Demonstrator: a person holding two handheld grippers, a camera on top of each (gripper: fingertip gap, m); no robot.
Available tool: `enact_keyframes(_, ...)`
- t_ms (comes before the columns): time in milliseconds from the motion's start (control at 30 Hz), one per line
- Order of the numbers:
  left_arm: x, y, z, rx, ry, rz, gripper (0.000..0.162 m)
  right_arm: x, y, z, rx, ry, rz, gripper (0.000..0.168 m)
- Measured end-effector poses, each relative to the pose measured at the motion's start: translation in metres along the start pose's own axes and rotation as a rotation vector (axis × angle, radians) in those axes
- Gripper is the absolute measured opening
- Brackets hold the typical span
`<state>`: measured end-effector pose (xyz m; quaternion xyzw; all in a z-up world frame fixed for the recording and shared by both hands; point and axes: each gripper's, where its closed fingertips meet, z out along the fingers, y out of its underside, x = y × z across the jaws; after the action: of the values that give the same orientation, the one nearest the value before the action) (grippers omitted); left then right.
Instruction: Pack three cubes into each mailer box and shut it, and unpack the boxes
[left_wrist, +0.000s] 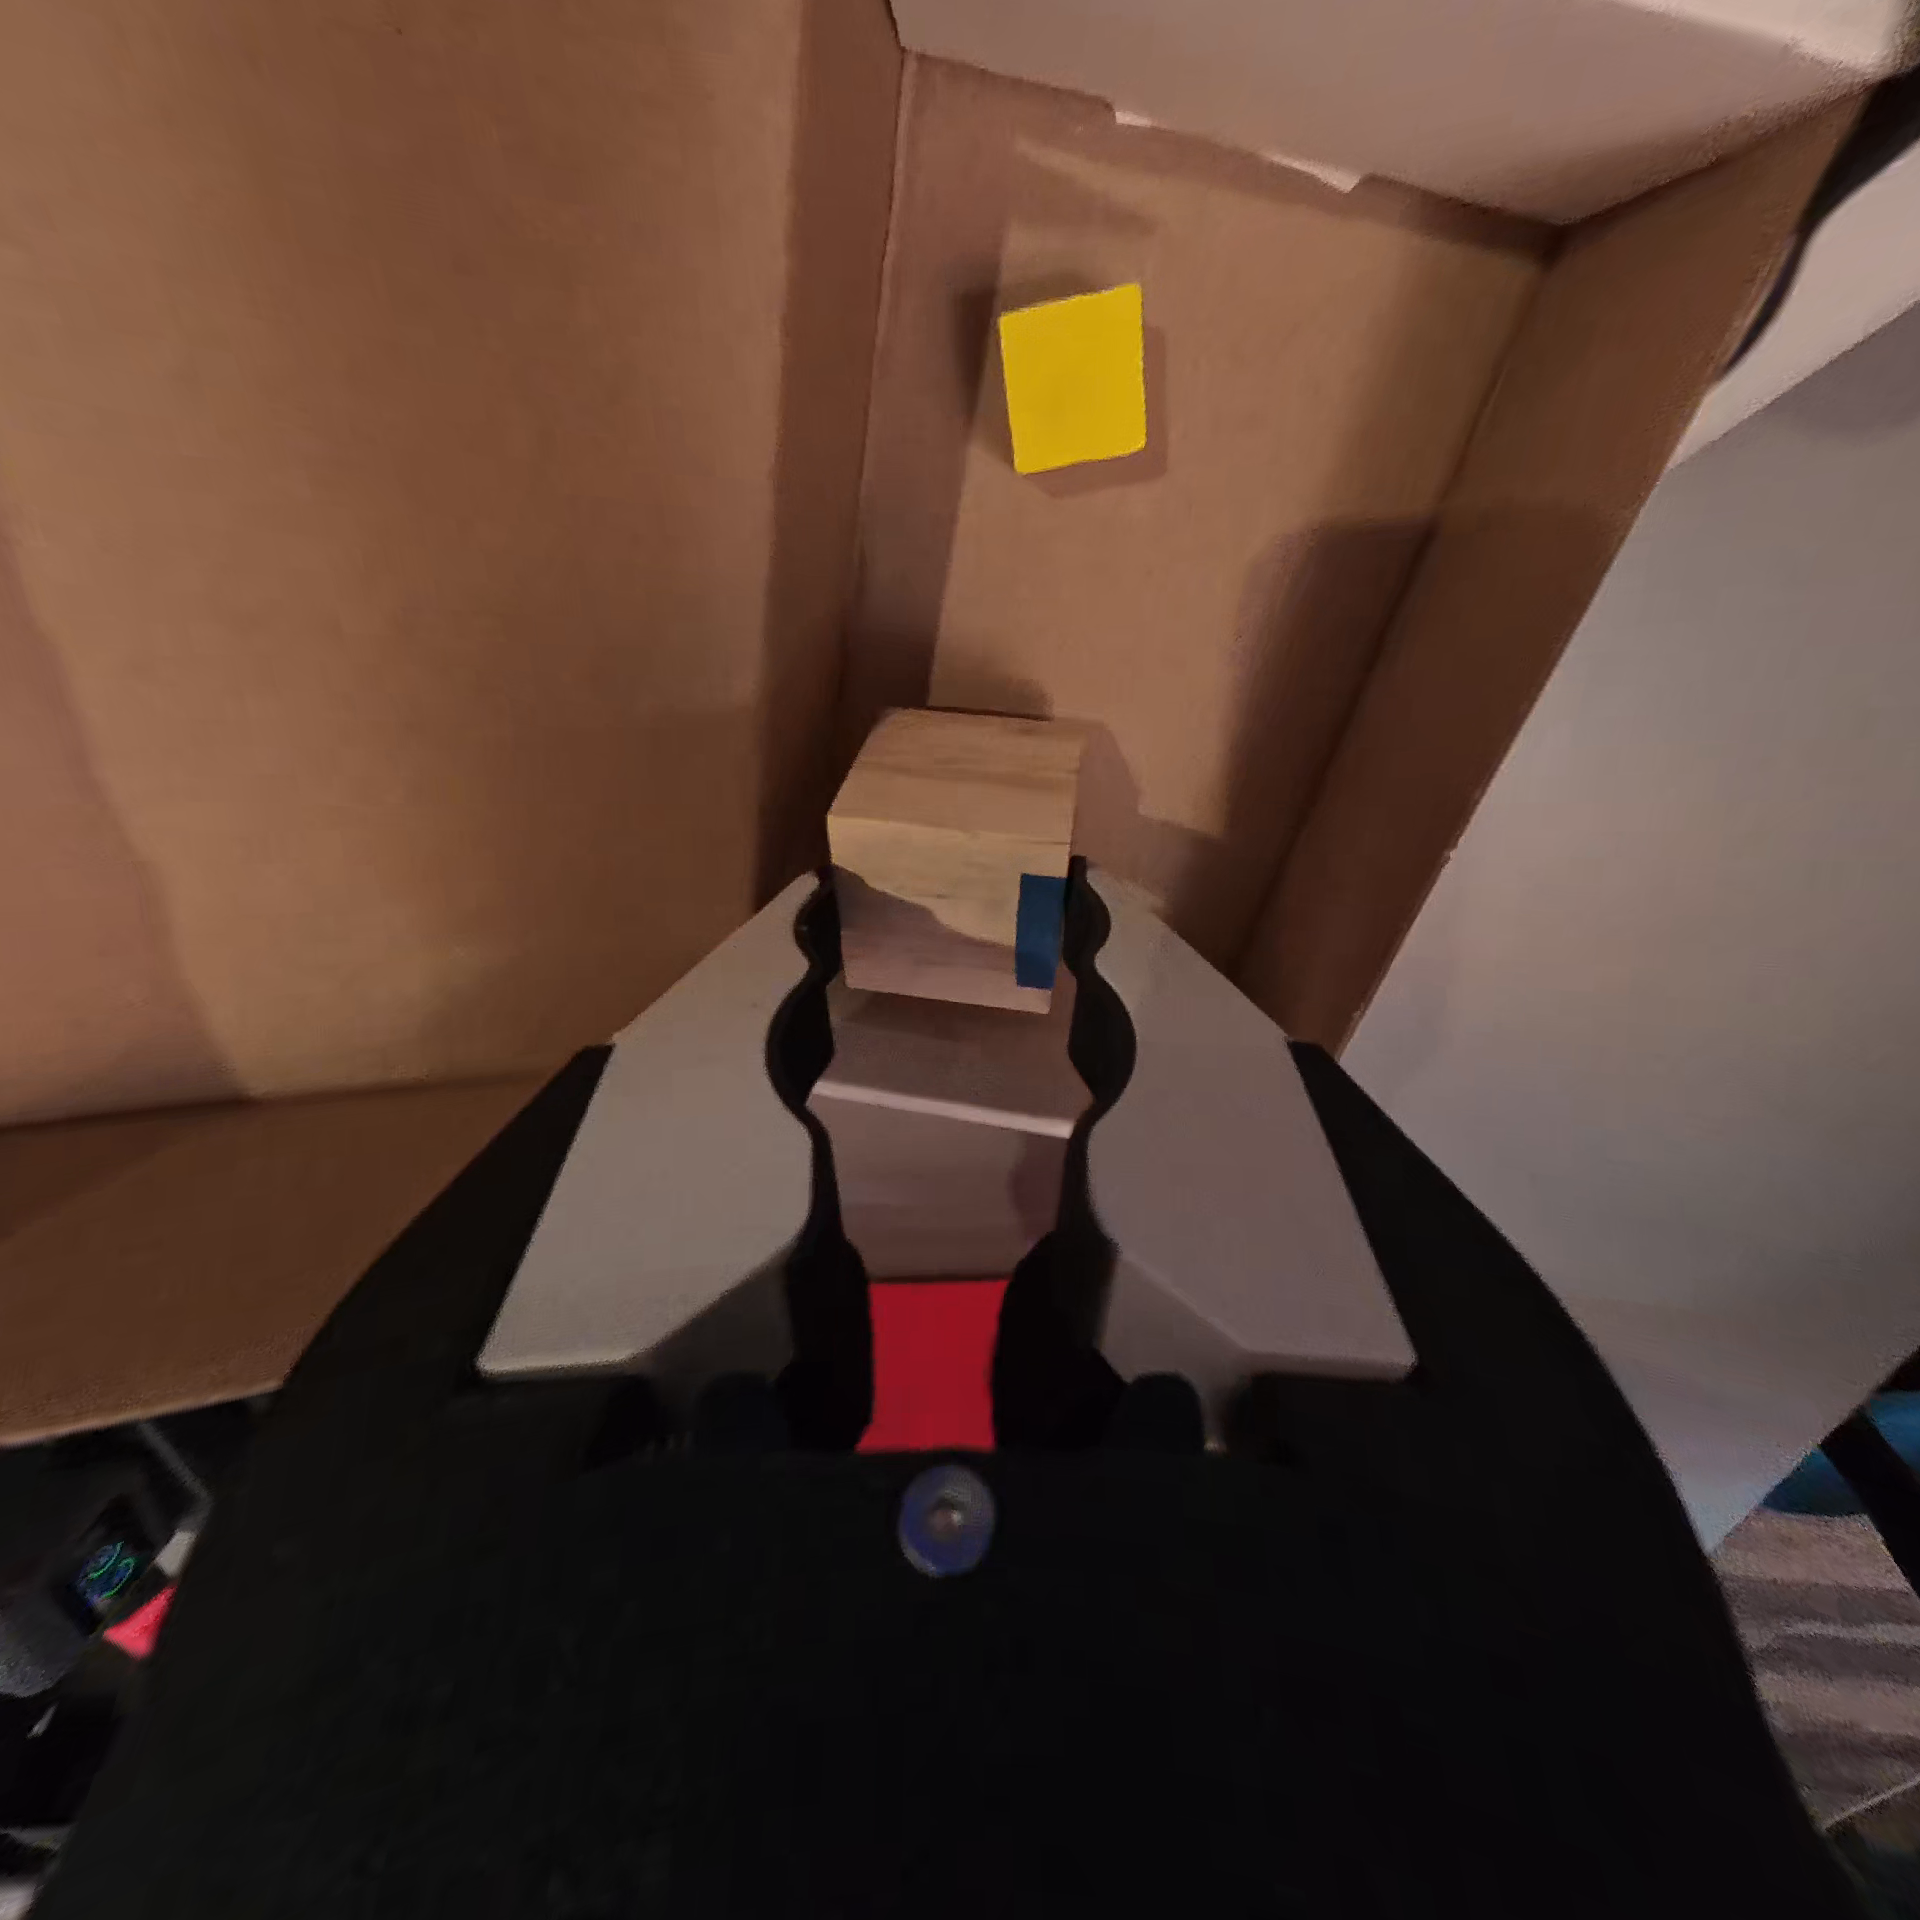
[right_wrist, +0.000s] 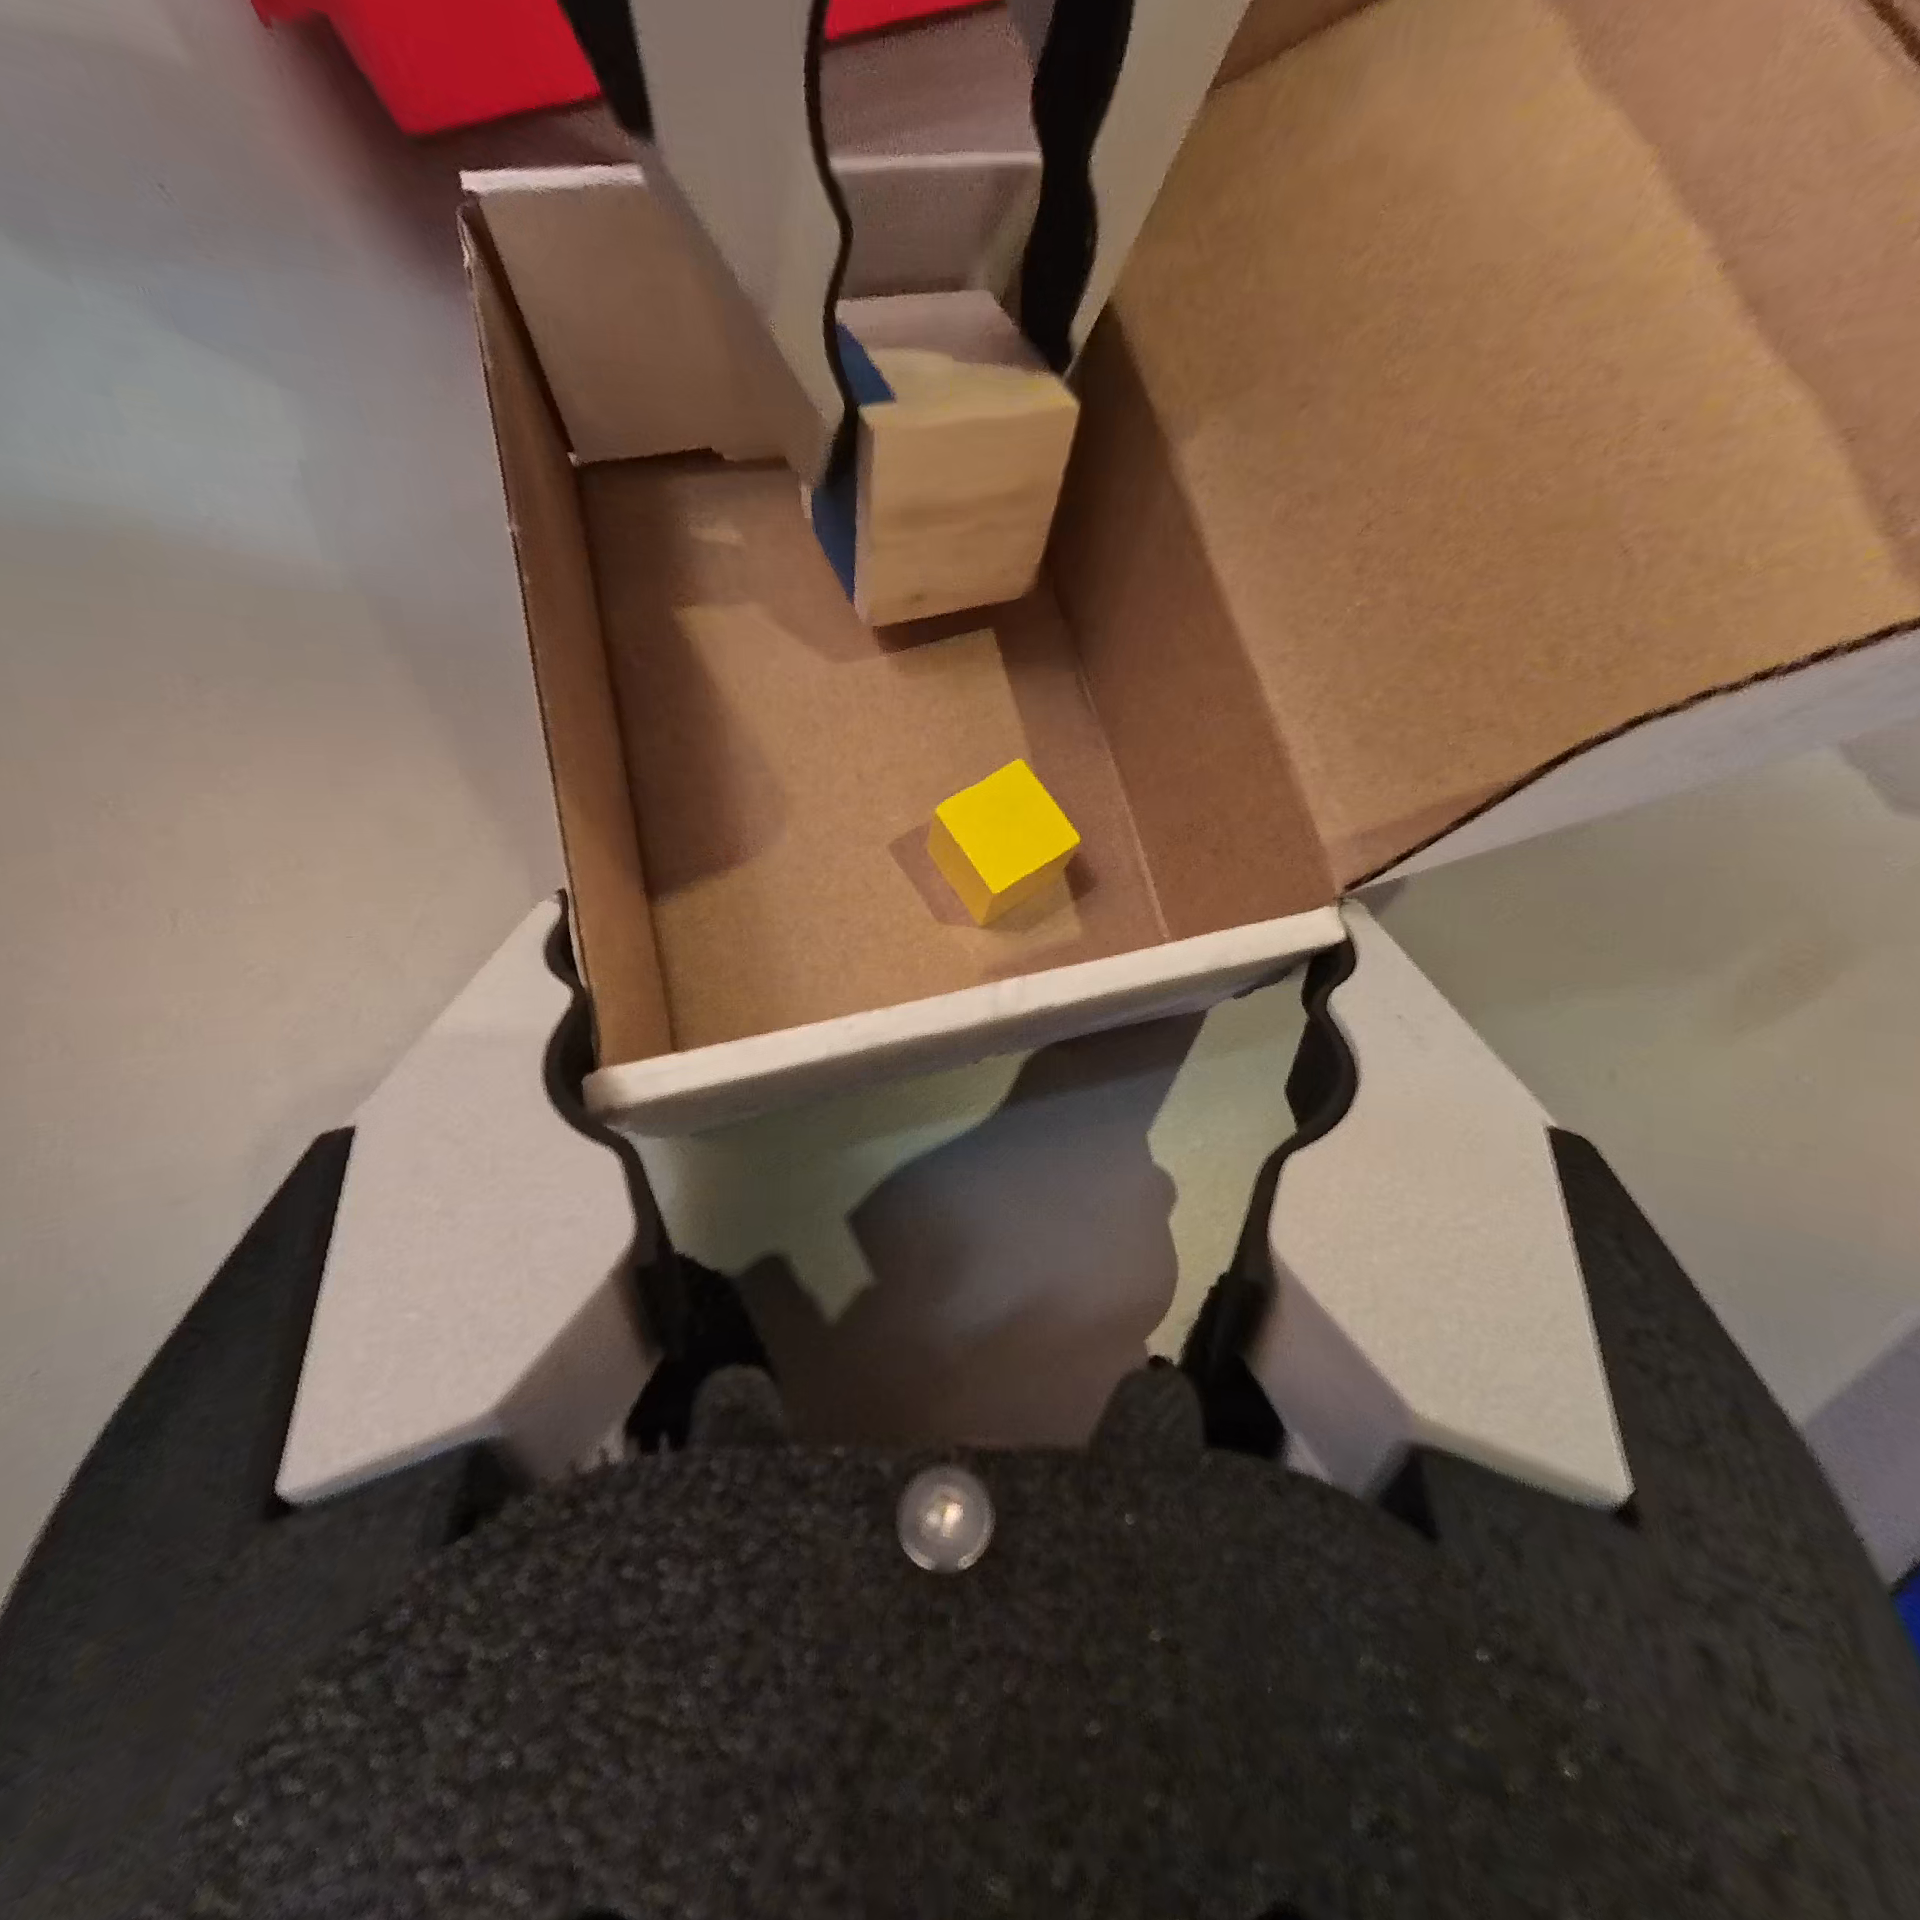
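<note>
left tongs (left_wrist: 951, 914) clamp wooden cube (left_wrist: 956, 862), blue cube (left_wrist: 1039, 928) half hidden beside it | right tongs (right_wrist: 951, 1023) spread wide around mailer box (right_wrist: 966, 1023) end wall | yellow cube (right_wrist: 1003, 840) on box floor

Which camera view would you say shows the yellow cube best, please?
The right wrist view: the yellow cube shows three faces, resting on the mailer box floor. The left wrist view shows it farther off, one flat face only, slightly blurred.

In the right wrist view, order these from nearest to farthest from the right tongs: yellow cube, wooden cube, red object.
1. Yellow cube: on the box floor, near end.
2. Wooden cube: held in the left tongs, far end.
3. Red object: beyond the box, top left.
</note>
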<state>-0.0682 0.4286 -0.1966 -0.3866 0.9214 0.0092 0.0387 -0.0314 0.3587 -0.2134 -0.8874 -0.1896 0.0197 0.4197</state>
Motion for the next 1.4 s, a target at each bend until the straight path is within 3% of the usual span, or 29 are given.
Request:
enact_keyframes(300, 0.004, -0.007, 0.008, 0.060, -0.009, -0.039, 0.042, -0.001, 0.000, 0.000, 0.000, -0.005, 0.006, 0.133)
enact_keyframes(433, 0.008, 0.004, -0.039, 0.233, 0.042, -0.124, 0.051, -0.001, 0.000, 0.000, 0.002, -0.006, 0.009, 0.133)
enact_keyframes(533, 0.005, 0.057, -0.087, 0.260, -0.036, -0.167, 0.050, -0.001, 0.000, 0.000, 0.002, -0.002, 0.007, 0.133)
enact_keyframes(633, 0.005, 0.143, -0.103, 0.106, -0.140, -0.226, 0.045, -0.001, 0.000, 0.000, 0.002, -0.002, 0.009, 0.133)
enact_keyframes(800, 0.031, 0.248, -0.054, -0.135, -0.081, -0.331, 0.042, -0.001, 0.000, 0.000, -0.003, -0.002, 0.006, 0.133)
enact_keyframes(900, 0.029, 0.282, -0.024, -0.245, -0.072, -0.341, 0.043, -0.001, 0.000, 0.000, -0.005, -0.006, 0.010, 0.133)
enact_keyframes(1100, 0.029, 0.286, 0.009, -0.244, -0.009, -0.378, 0.037, -0.001, 0.000, 0.000, -0.002, -0.012, 0.014, 0.133)
enact_keyframes(1200, 0.033, 0.289, 0.009, -0.249, 0.001, -0.380, 0.030, -0.001, 0.000, 0.000, 0.000, -0.012, 0.014, 0.133)
enact_keyframes(1300, 0.027, 0.265, -0.020, -0.127, -0.029, -0.393, 0.025, -0.001, -0.001, 0.000, 0.004, -0.010, 0.013, 0.134)
enact_keyframes(1400, 0.018, 0.203, -0.073, 0.090, -0.084, -0.347, 0.025, -0.001, -0.001, 0.000, 0.005, -0.012, 0.015, 0.133)
